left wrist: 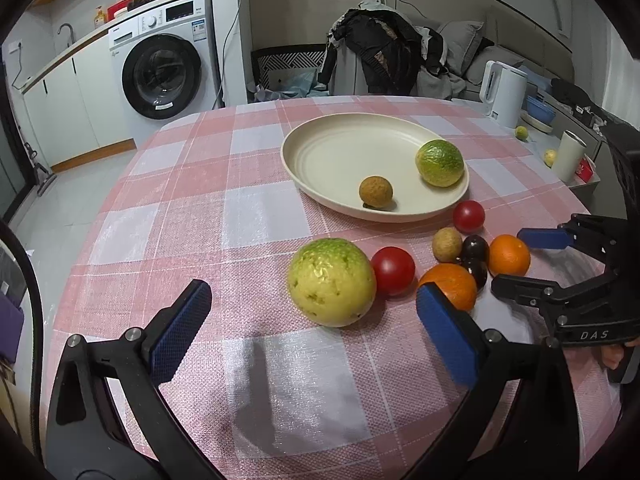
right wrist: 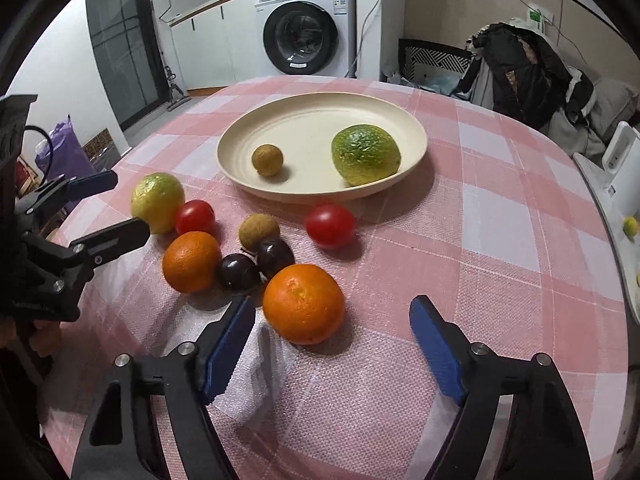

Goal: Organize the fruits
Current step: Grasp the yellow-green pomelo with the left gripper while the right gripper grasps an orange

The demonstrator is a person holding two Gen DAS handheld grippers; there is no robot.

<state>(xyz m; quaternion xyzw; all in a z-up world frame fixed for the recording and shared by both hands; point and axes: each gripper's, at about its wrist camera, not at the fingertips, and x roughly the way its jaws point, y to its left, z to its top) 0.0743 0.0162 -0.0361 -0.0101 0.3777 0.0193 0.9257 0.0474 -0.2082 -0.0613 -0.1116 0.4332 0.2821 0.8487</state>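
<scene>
A pink-checked tablecloth (right wrist: 500,216) covers the round table, with a washing machine (right wrist: 306,26) behind. Nearest, the right gripper (right wrist: 332,344) stands with pads spread and empty, an orange (right wrist: 304,303) just ahead between them, slightly left of centre. The left gripper (left wrist: 314,316), also wide apart and empty, faces a yellow-green guava (left wrist: 331,282) straight ahead. Further off, the cream plate (right wrist: 320,108) holds a greener guava (right wrist: 365,154) and a longan (right wrist: 267,159). The right gripper seems best placed for the orange.

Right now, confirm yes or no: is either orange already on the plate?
No. Both oranges sit on the tablecloth; the plate holds only a green fruit and a small brown one.
</scene>
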